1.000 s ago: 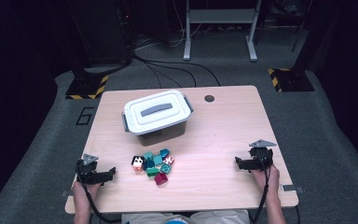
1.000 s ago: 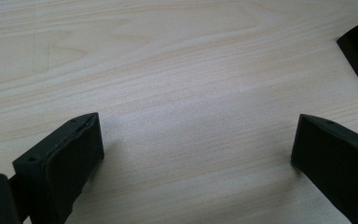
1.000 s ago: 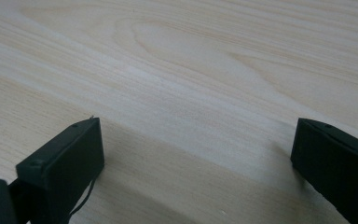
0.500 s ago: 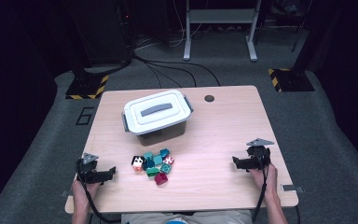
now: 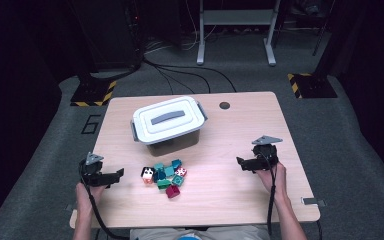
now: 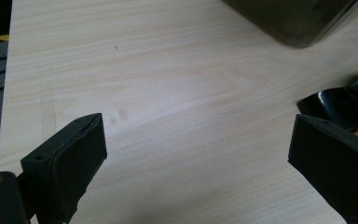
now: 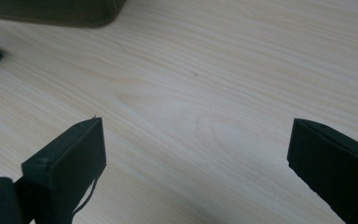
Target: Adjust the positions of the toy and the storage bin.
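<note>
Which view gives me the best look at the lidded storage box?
The high view: the storage box shows whole there, white lid with grey handle shut, standing behind the pile of blocks. The left gripper view catches just a dark lower corner; the right gripper view just a bottom edge.

so the table [image 5: 230, 200] is a light wood-grain top with rounded corners, sitting in the middle of the frame on grey carpet. there's a small dark round hole [image 5: 224, 105] near its far edge, just right of centre. a grey lidded storage box [image 5: 167, 125] with a darker handle on the lid sits in the upper left part of the tabletop, turned a bit askew. just below it, lower centre-left, is a tight little pile of toy blocks [image 5: 166, 176] in teal, green, dark red, plus one black and white, all bunched up touching each other. the right half is plain wood
</note>
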Tool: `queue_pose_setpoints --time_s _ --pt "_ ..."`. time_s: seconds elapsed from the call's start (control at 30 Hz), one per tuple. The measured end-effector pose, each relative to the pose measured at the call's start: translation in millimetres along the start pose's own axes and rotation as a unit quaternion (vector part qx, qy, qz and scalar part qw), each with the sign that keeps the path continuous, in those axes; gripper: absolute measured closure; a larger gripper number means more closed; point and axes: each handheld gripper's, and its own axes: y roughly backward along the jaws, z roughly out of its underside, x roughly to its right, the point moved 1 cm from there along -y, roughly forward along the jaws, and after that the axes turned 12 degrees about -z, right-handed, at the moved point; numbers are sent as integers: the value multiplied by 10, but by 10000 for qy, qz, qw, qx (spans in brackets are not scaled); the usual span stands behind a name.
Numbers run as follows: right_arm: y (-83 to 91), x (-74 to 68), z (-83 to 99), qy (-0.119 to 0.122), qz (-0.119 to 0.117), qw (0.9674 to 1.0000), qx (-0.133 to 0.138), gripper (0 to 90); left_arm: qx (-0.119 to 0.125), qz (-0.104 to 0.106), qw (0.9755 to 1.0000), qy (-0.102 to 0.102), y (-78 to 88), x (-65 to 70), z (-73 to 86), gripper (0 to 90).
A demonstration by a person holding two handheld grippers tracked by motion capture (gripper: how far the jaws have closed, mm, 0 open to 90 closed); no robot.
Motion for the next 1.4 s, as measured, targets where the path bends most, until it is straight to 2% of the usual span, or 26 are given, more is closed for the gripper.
queue_pose_setpoints --time_s 0.2,0.3,0.57,0.77,0.87,1.03,1.2,1.4 --pt "-34 -70 -142 132 -51 9999 14 42 85 59 9999 -26 -4 29 -140 44" --pt "-62 -140 -268 263 -120 9996 77 44 46 95 9999 -104 1 50 -224 44" --pt "-89 -264 -509 432 -250 9987 143 50 213 199 9994 -161 36 87 -485 51" --pt "-133 -331 -684 582 -318 9976 181 58 274 277 9991 -191 49 100 -610 55" --pt "-169 -343 -777 543 -425 9974 216 63 214 419 9988 -154 25 125 -689 55" --pt "-218 -354 -893 524 -487 9972 218 66 238 453 9985 -201 23 148 -757 55" --pt "-266 -369 -1018 559 -555 9966 254 76 351 470 9981 -169 40 151 -850 59" --pt "-331 -398 -1162 549 -617 9962 293 94 352 539 9978 -129 47 143 -953 60"
